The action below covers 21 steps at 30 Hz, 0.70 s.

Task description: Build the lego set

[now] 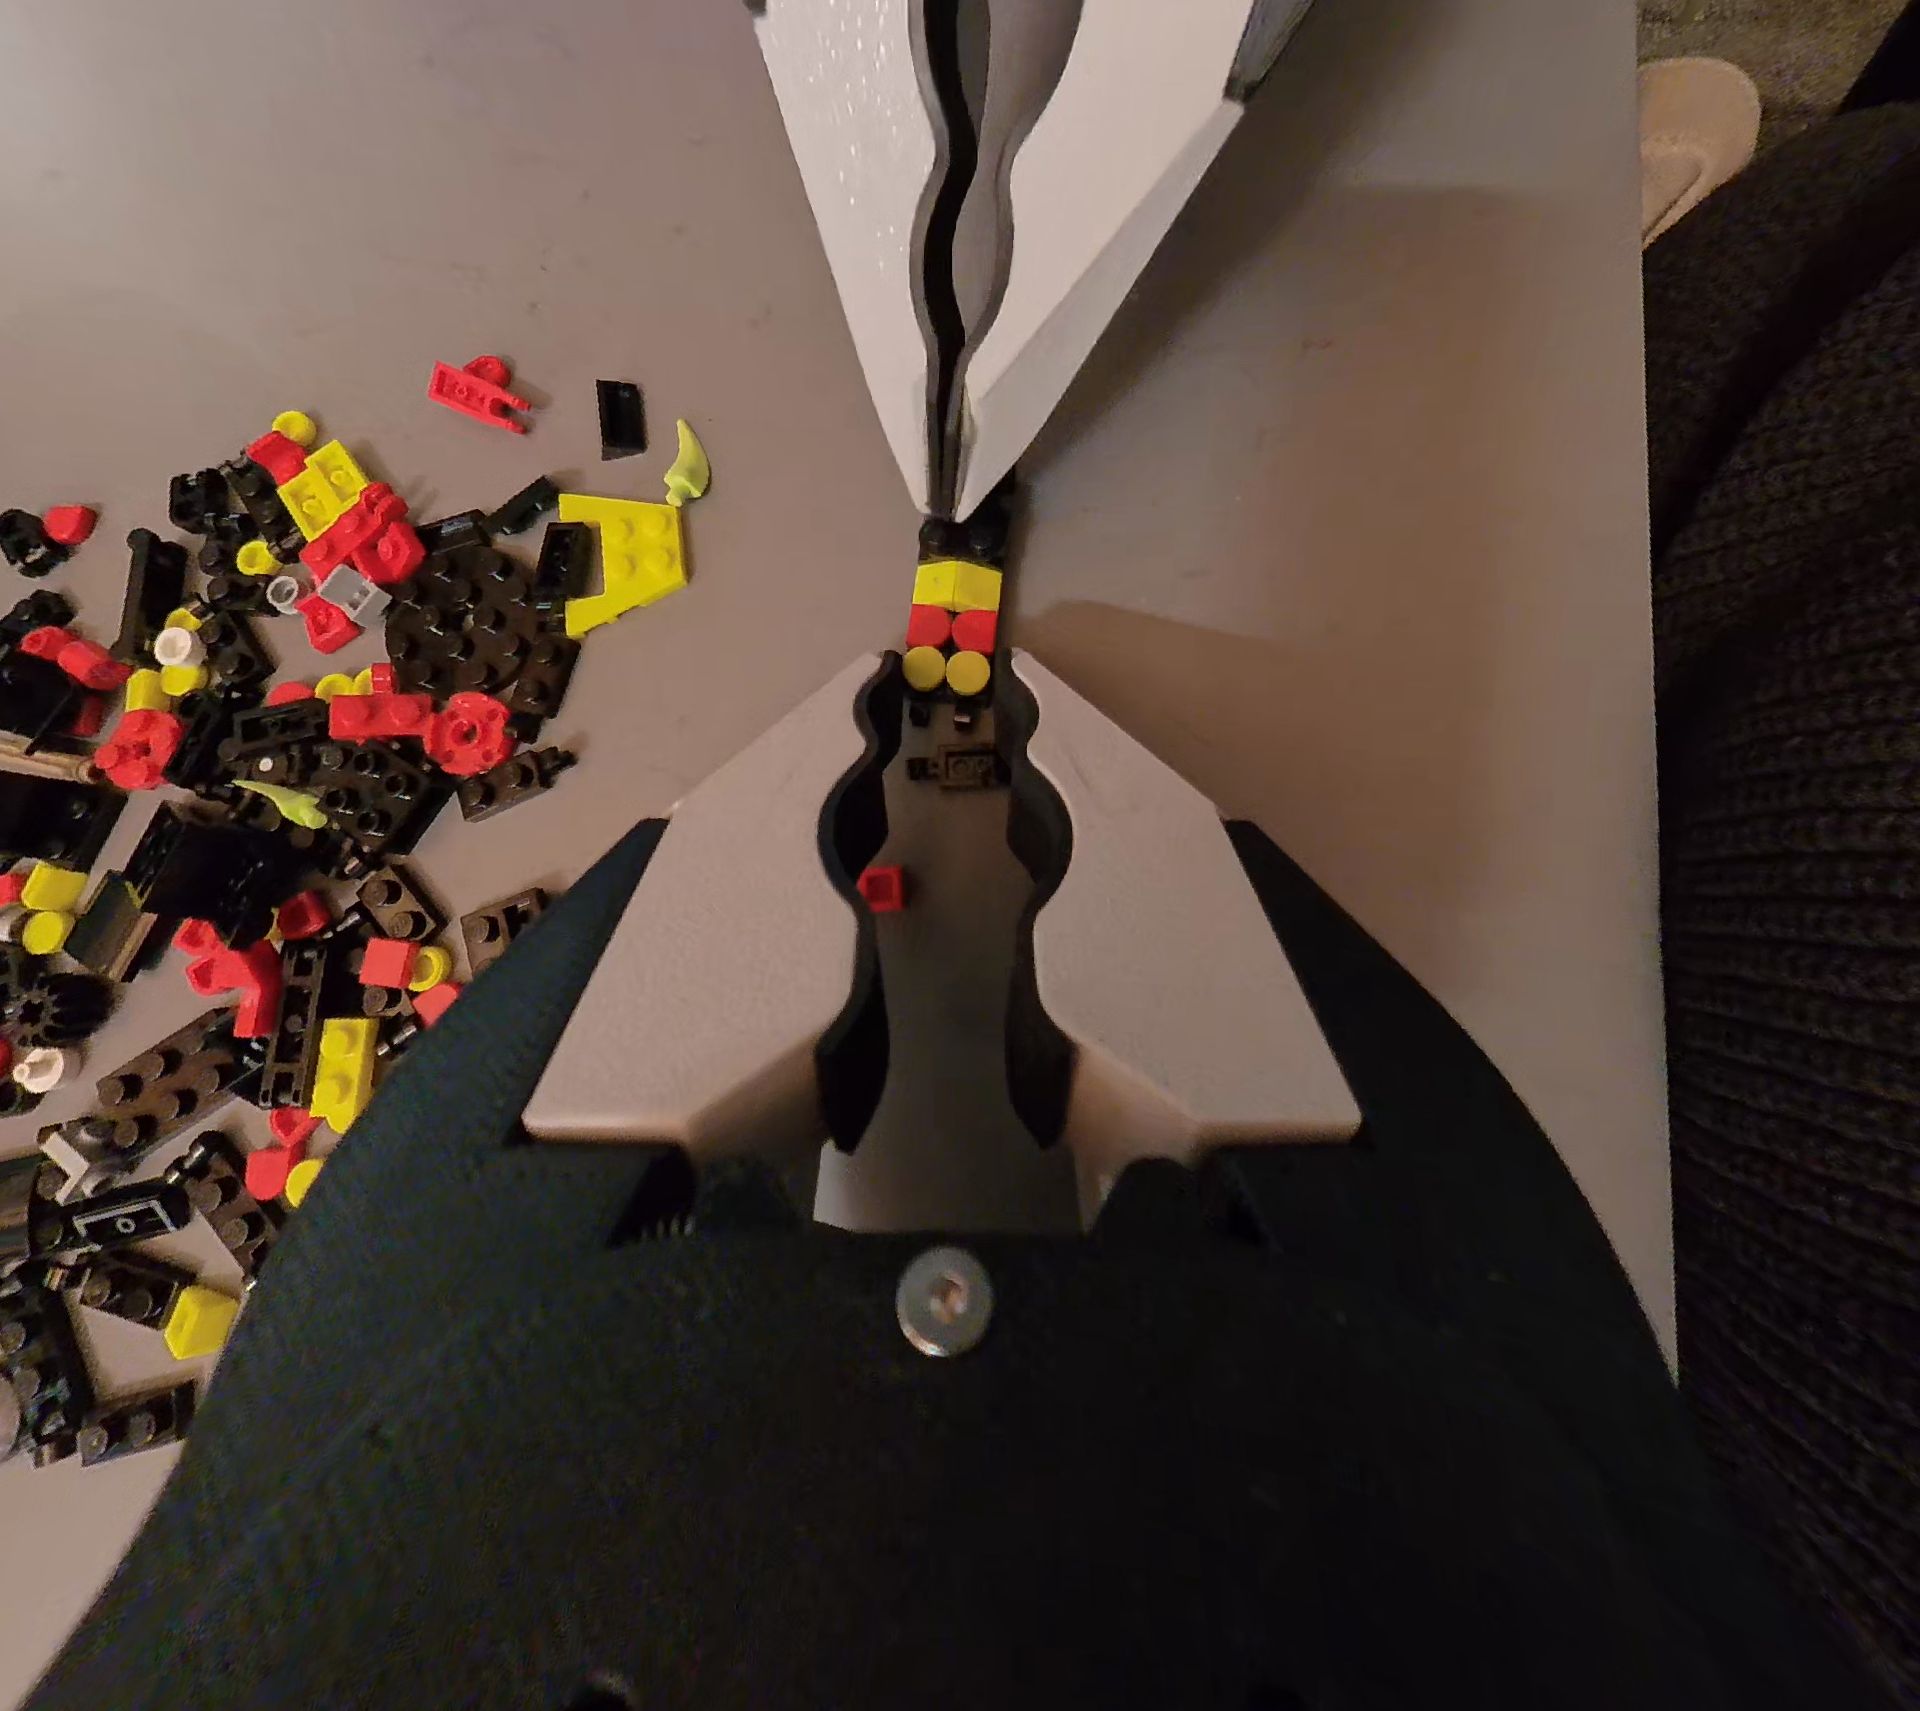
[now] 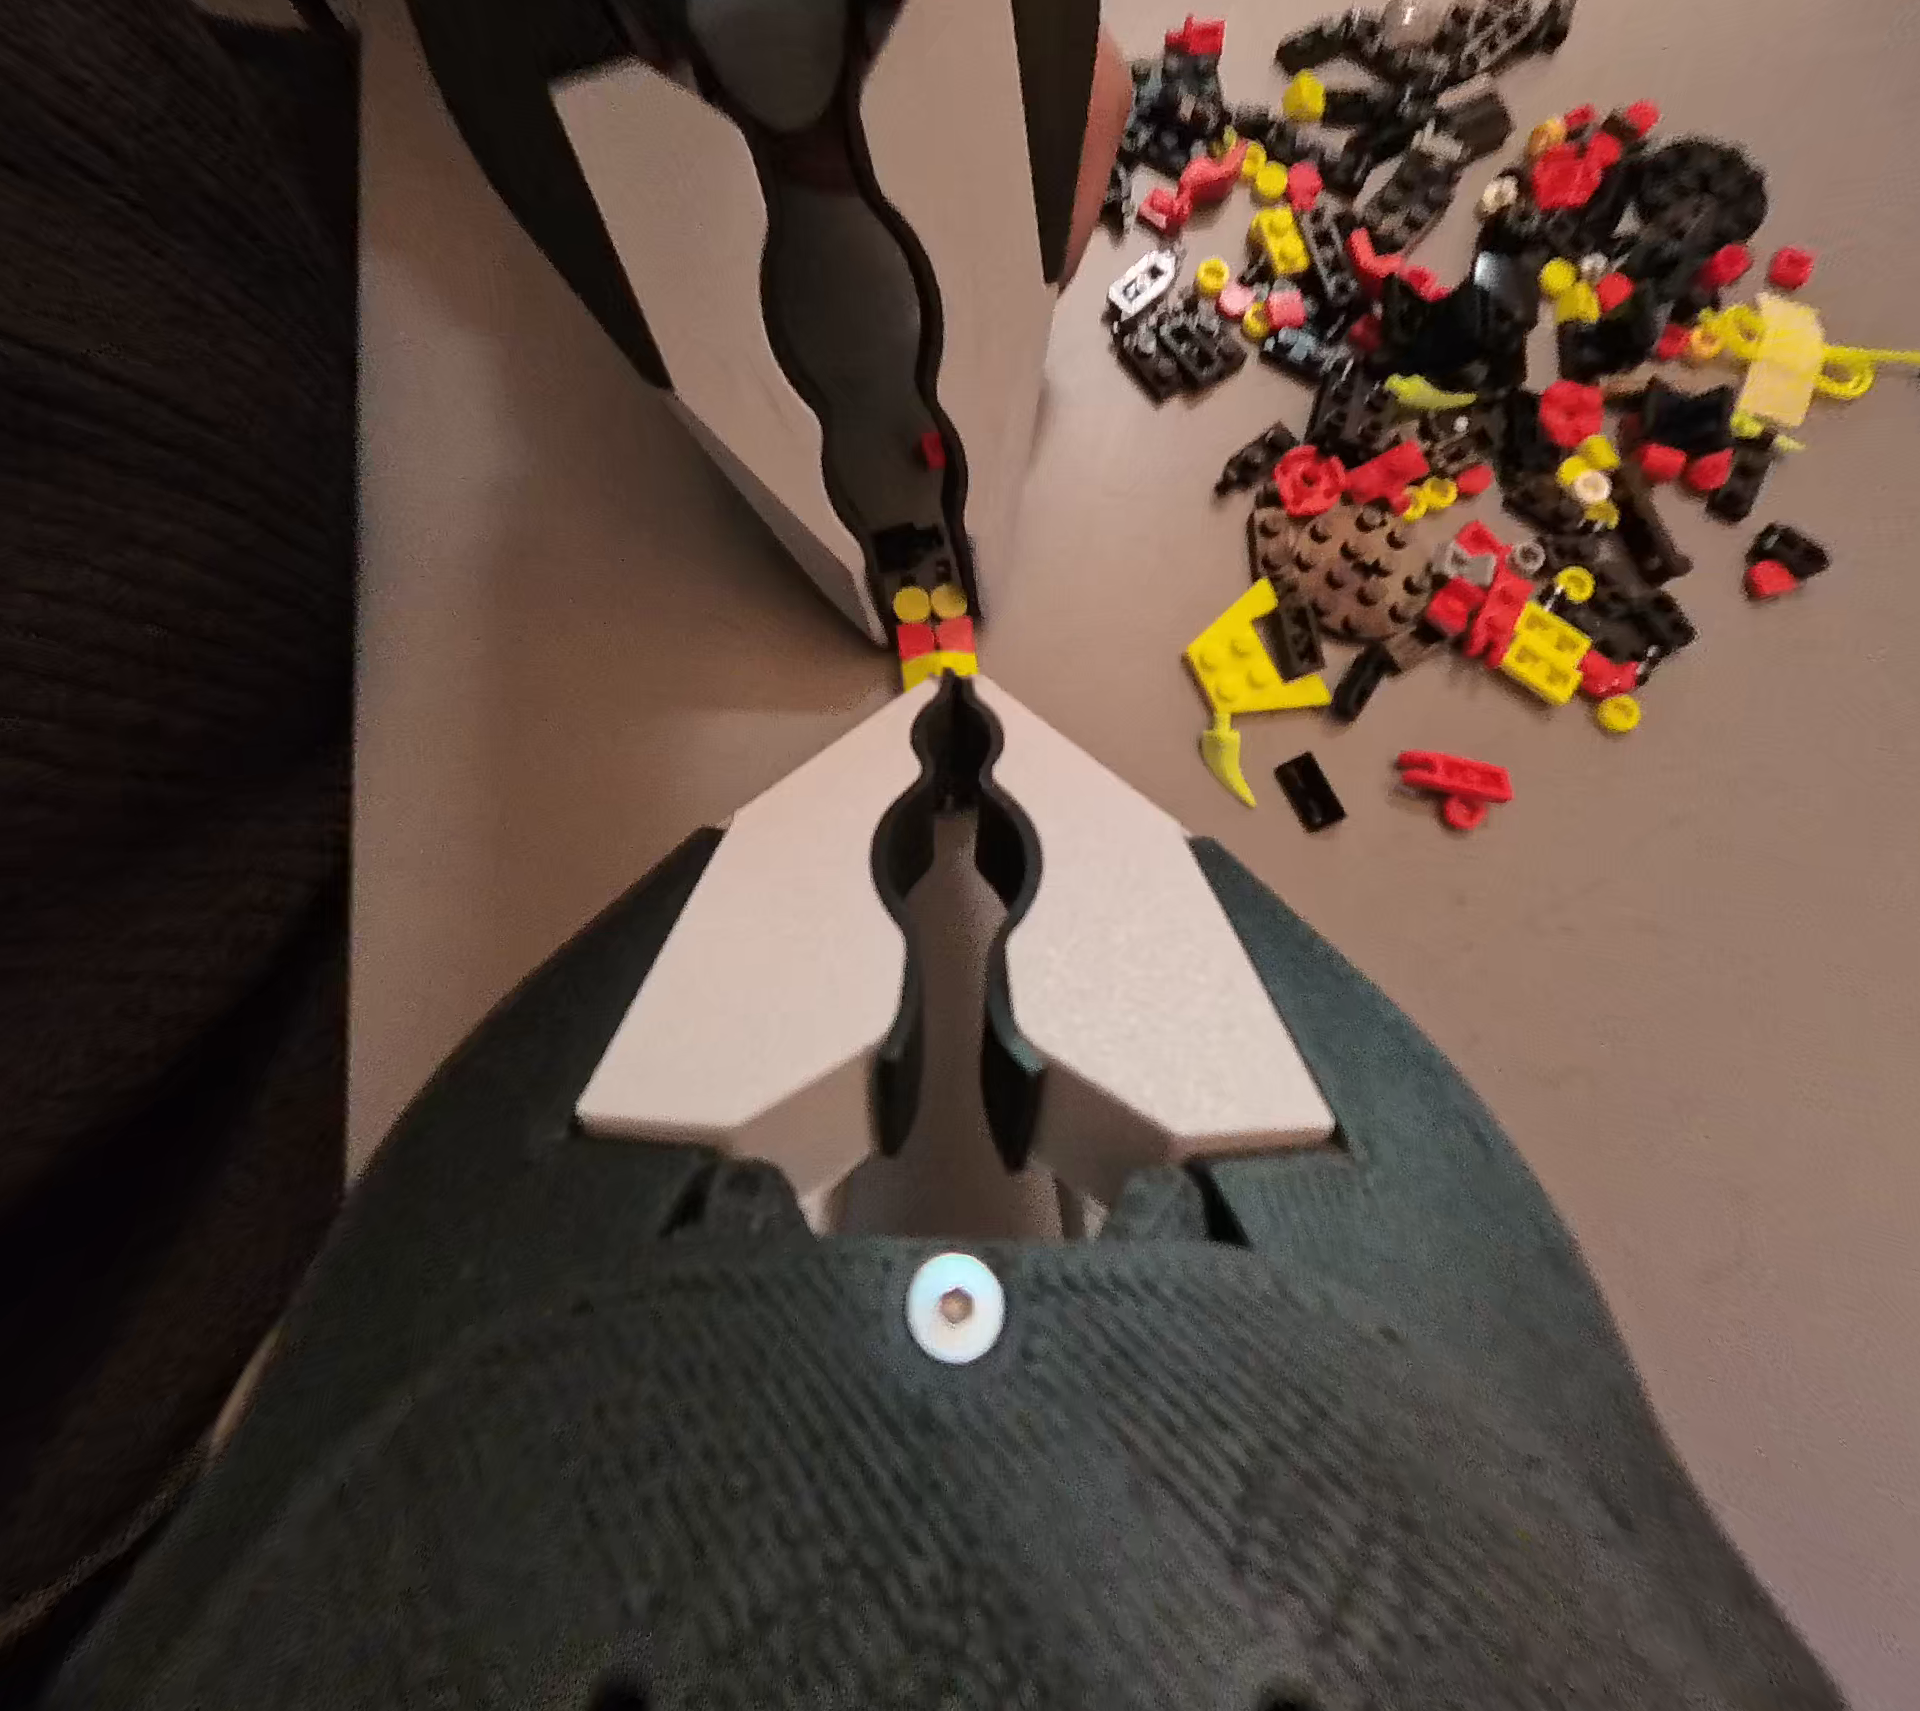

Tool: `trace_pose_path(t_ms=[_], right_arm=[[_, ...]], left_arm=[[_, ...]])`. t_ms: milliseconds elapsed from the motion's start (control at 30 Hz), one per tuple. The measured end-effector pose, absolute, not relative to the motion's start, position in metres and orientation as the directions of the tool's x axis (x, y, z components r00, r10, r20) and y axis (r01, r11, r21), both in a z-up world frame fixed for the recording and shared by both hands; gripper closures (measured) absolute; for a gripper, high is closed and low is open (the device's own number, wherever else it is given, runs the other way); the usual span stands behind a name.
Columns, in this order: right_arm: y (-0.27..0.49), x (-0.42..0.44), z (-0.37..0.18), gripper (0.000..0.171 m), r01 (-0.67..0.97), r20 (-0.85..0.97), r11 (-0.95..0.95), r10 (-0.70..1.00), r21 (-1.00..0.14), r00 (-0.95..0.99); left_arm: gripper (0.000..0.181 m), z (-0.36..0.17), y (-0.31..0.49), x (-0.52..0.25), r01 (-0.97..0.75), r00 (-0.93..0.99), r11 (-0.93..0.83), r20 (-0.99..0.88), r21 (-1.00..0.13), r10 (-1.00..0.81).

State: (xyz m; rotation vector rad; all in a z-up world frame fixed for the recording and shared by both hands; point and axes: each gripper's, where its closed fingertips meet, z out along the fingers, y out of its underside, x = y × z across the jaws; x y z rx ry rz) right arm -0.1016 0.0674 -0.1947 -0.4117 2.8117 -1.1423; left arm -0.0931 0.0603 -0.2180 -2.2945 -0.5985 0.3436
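Note:
My left gripper point(image 1: 954, 674) is shut on a small lego assembly point(image 1: 956, 612): a black base with two yellow round studs, two red pieces and a yellow brick on top. It holds it just above the grey table point(image 1: 364, 103). My right gripper point(image 2: 951, 687) is shut, and its closed tips meet the assembly point(image 2: 935, 638) at the yellow and black far end. The right gripper also shows from above in the left wrist view point(image 1: 948, 506), and the left gripper in the right wrist view point(image 2: 932, 612). A small red brick point(image 1: 883, 887) lies on the table under the left fingers.
A pile of loose black, red and yellow pieces point(image 1: 260, 778) lies to the left, also in the right wrist view point(image 2: 1507, 362). At its edge are a yellow wedge plate point(image 1: 629, 555), a black tile point(image 1: 620, 418), a red clip piece point(image 1: 478, 392) and a lime claw point(image 1: 688, 466). A person's dark clothing point(image 1: 1787, 726) lies past the table edge. My left and right fingertips are right by each other. Left tips and right tips are each some 8 centimetres from the black tile point(image 1: 620, 418). It is also in sight in the right wrist view point(image 2: 1307, 788).

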Motion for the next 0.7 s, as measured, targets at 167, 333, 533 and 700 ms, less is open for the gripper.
trace_pose_path(t_ms=[167,333,533,700], right_arm=[[0.066,-0.102,-0.201,0.171,-0.225,0.040,0.702,-0.270,-0.675,-0.962],[0.065,-0.100,-0.193,0.171,-0.223,0.036,0.680,-0.278,-0.698,-0.960],[0.070,-0.102,-0.201,0.171,-0.211,0.014,0.706,-0.274,-0.676,-0.962],[0.061,-0.102,-0.169,0.171,-0.162,0.005,0.602,-0.254,-0.782,-0.967]], left_arm=[[0.164,-0.218,0.060,-0.093,0.321,0.856,-0.625,-0.064,-0.712,0.513],[0.164,-0.218,0.060,-0.093,0.316,0.856,-0.628,-0.072,-0.711,0.513],[0.164,-0.218,0.060,-0.093,0.321,0.857,-0.627,-0.065,-0.710,0.512],[0.164,-0.218,0.060,-0.093,0.317,0.856,-0.628,-0.071,-0.711,0.513]])
